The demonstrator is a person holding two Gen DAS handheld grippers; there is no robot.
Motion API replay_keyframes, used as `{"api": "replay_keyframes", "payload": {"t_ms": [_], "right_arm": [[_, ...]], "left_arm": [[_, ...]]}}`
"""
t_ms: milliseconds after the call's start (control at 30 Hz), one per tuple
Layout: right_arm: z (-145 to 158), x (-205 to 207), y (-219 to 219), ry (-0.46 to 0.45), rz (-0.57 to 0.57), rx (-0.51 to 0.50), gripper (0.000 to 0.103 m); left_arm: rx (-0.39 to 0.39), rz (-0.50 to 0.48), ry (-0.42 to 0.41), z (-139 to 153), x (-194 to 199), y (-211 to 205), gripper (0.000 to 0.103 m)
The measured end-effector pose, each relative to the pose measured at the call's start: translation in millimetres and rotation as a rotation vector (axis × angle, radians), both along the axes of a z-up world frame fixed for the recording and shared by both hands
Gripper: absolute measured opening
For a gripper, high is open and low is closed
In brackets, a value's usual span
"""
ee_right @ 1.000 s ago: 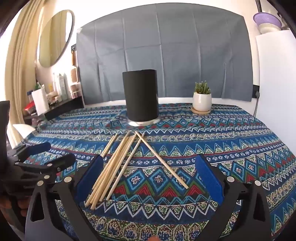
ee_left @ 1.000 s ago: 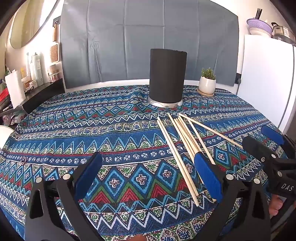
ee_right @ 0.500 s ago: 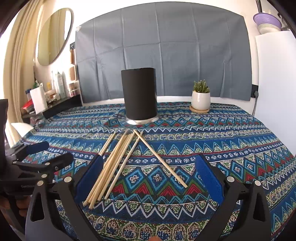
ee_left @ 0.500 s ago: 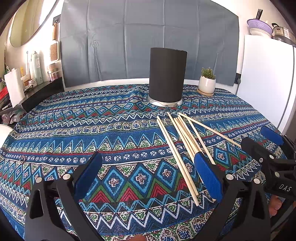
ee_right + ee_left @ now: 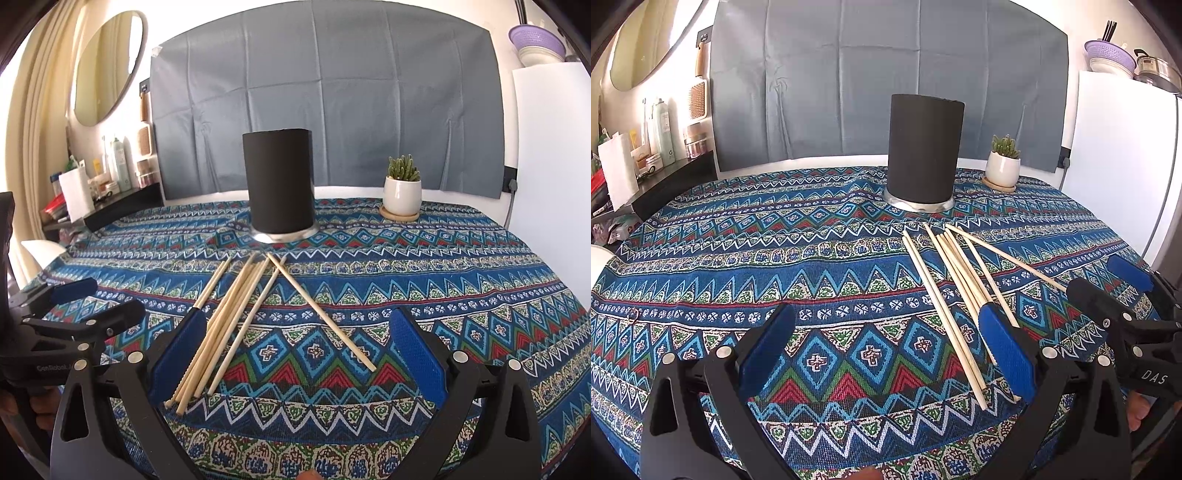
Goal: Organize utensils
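While you hold both tools low over the near edge of the tabletop (image 5: 480, 280), your left gripper (image 5: 886, 354) has its blue-padded fingers spread wide with nothing between them, and your right gripper (image 5: 295, 354) is spread just as wide and equally empty. In the left wrist view the right gripper shows at the right edge; in the right wrist view the left gripper shows at the left edge, so the two sit side by side. Just past the fingers, the wooden chopsticks (image 5: 236, 314) lie loose on the patterned tablecloth (image 5: 738, 258), fanned out with their far tips bunched together and their near ends spread towards you. Most lie nearly parallel in a tight group; one crosses the others near the far tips and angles off to the right. Beyond the tips, just short of touching, the black cylindrical holder (image 5: 279, 184) stands upright on a shiny metal base near the middle of the tabletop. Further back, towards the far right edge, a small potted plant (image 5: 402, 192) sits on a wooden coaster.
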State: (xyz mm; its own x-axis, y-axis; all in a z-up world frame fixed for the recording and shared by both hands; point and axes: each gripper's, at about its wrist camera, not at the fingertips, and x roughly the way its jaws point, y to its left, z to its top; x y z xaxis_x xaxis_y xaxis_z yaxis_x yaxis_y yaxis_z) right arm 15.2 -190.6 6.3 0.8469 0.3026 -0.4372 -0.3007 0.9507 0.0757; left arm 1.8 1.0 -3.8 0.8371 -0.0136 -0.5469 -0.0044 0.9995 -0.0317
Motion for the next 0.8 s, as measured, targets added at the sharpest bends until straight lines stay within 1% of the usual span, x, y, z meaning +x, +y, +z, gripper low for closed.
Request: {"api": "replay_keyframes", "payload": {"t_ms": [400,633,800], "right_arm": [[-0.4,0.2,-0.5,0.008,-0.003,0.004,0.095],[-0.4,-0.2,-0.2,0.006,-0.019,-0.004,0.095],[-0.6,-0.2,-0.1,0.01,-0.025,-0.006,0.095]], "left_arm": [[-0.007,0.011,0.025,-2.9,4.3,1.0,0.097],[-0.043,0.011,0.019,-3.2,3.0,7.2,0.097],[-0.022,0.014,0.015,-2.6,1.5,4.8,0.097]]}}
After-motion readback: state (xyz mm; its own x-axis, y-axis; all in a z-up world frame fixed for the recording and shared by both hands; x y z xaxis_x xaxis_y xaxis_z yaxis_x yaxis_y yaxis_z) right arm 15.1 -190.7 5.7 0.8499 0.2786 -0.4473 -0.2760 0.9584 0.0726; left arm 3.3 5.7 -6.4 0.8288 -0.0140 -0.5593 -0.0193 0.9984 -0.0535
